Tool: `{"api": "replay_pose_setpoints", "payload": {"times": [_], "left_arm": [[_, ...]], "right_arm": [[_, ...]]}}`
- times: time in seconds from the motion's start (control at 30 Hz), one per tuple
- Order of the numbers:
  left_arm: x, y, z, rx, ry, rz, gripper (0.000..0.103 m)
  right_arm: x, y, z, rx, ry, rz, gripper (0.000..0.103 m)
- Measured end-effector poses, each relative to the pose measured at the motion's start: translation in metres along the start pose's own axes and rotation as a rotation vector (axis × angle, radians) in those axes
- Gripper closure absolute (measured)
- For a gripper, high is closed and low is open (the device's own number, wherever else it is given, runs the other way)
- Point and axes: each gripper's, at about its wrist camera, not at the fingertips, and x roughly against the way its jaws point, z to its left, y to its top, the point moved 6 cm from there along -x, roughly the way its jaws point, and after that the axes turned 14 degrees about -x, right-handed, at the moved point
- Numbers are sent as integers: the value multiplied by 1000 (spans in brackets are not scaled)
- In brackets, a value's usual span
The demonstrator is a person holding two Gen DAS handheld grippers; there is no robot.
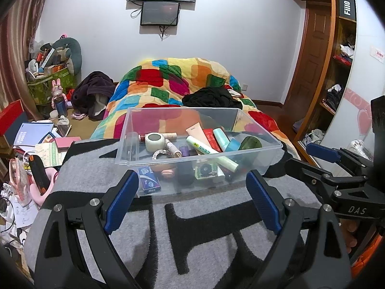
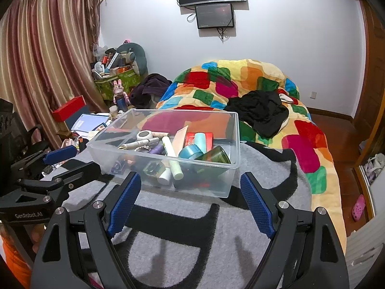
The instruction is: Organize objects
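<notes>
Both grippers hover over the gray blanket point(image 1: 204, 216), empty: the left gripper point(image 1: 192, 200) and the right gripper point(image 2: 190, 200) each with jaws spread wide. Ahead, near the blanket's far edge, a clear plastic bin point(image 1: 252, 125) holds tubes, bottles and tape rolls.

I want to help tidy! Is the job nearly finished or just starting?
Many small things already lie jumbled in the clear bin on the grey blanket: tubes, a tape roll, a green jar. Nothing is in hand; the left tool and right tool hang open and empty. What is left to sort, I cannot tell.
</notes>
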Motion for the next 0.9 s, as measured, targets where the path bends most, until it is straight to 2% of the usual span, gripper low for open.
{"api": "replay_pose_setpoints", "payload": {"times": [0.53, 0.9], "left_arm": [[-4, -4, -1, 2, -17, 30, 11], [-1, -3, -6, -16, -16, 9, 7]], "right_arm": [[-1, -1, -3, -3, -3, 11, 20], [-3, -5, -2, -10, -4, 15, 20]]}}
